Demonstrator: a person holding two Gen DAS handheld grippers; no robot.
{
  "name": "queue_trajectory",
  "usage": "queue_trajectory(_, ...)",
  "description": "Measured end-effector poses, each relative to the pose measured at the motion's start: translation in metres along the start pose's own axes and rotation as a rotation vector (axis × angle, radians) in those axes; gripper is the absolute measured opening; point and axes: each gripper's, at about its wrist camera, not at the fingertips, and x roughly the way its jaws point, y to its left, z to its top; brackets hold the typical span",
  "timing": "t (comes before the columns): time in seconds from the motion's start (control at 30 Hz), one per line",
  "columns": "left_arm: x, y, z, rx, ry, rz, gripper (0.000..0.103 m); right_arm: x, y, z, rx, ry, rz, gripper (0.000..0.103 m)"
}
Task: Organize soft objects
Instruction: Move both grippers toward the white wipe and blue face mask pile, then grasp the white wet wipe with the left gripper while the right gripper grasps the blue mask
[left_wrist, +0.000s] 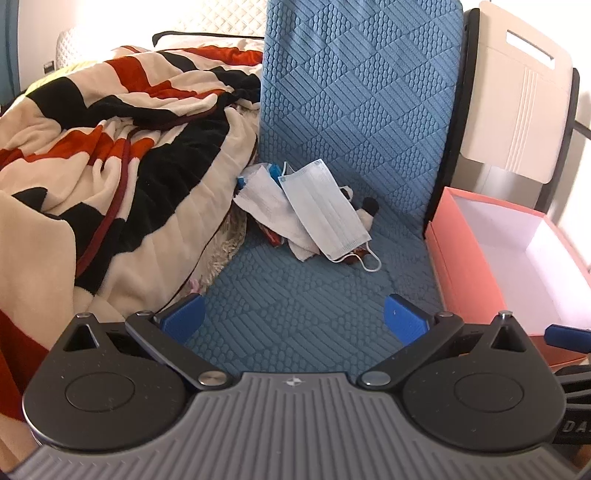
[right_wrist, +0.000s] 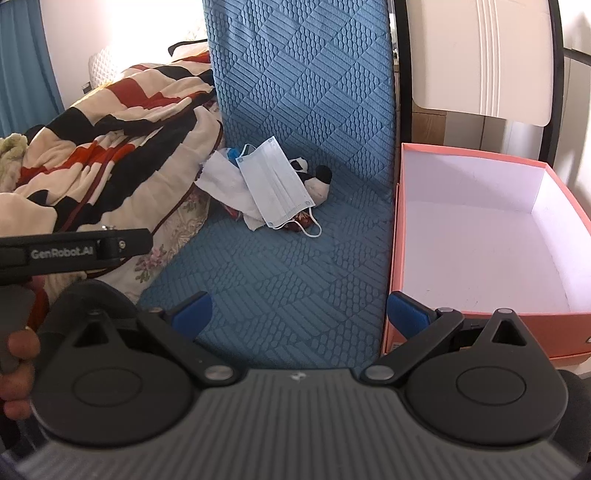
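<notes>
A small heap of soft things lies on the blue quilted mat (left_wrist: 303, 306) (right_wrist: 280, 280). On top is a pale blue face mask (left_wrist: 325, 206) (right_wrist: 275, 184) with white ear loops. Beside it lies a white cloth (left_wrist: 269, 210) (right_wrist: 229, 184). A black-and-white plush toy (left_wrist: 365, 210) (right_wrist: 314, 177) peeks out from under the mask, with something red beneath. An orange box (left_wrist: 461, 273) (right_wrist: 417, 295) with a white inside stands open and empty at the right. My left gripper (left_wrist: 295, 317) and right gripper (right_wrist: 299, 314) both hover open, well short of the heap, holding nothing.
A rumpled cream, black and red blanket (left_wrist: 110, 155) (right_wrist: 110, 140) fills the left. The blue mat bends upright behind the heap. A white panel in a black frame (left_wrist: 517, 103) (right_wrist: 480, 55) stands behind the box. A hand (right_wrist: 18, 376) holds the other gripper's black handle (right_wrist: 74, 251).
</notes>
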Motion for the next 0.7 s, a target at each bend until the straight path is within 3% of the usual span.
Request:
queue_trajectory(0.4,0.04,0.004,0.006,0.002,0.035,-0.015,0.103,0.027,0.003,0.012,-0.023,0.018,0.006,0.103)
queue_trajectory(0.7,0.094,0.013,0.022,-0.045,0.079,-0.038,0.103,0.058,0.001,0.025,-0.018,0.035,-0.005,0.103)
